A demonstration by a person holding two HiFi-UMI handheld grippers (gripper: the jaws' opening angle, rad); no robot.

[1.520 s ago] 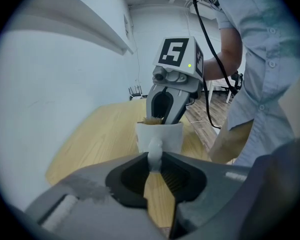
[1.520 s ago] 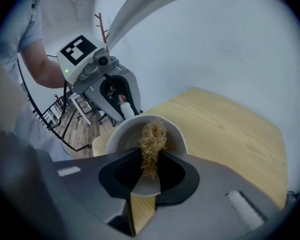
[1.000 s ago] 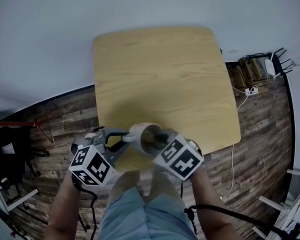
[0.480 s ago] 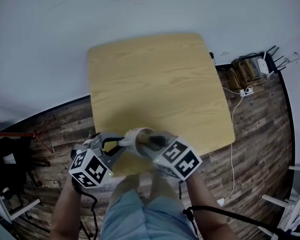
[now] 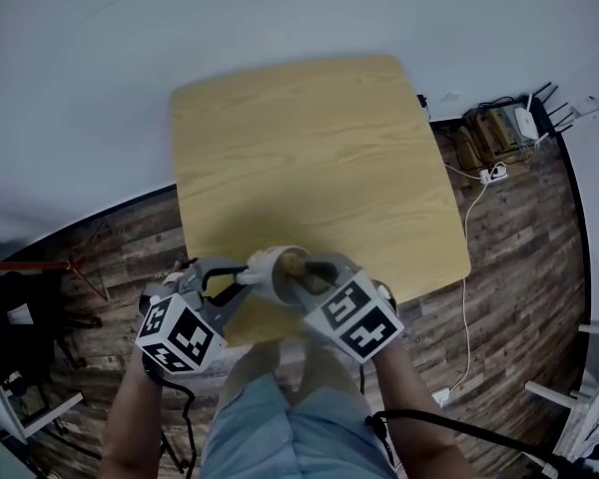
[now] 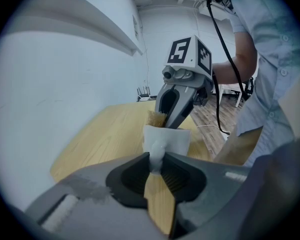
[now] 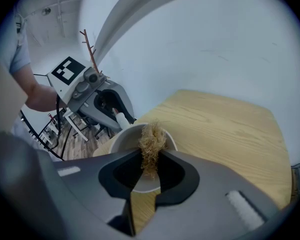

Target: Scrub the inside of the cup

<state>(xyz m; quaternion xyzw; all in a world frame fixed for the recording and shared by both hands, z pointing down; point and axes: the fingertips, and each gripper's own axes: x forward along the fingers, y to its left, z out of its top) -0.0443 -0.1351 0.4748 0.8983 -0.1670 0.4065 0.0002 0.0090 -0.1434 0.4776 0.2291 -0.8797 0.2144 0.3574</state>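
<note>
Wooden table (image 5: pixel 319 158), white cup (image 6: pixel 172 141), scrubber (image 7: pixel 151 143) at rim.

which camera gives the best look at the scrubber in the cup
The right gripper view: the tan fibre scrubber sits centre frame, pinched in the right tongs at the mouth of the cup. The left gripper view shows only a tuft above the rim; the head view, a small tan speck.

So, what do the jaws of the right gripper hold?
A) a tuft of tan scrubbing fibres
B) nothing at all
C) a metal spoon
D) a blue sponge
A: in its own view the right gripper pinches a tuft of tan fibres at the mouth of the white cup.
</note>
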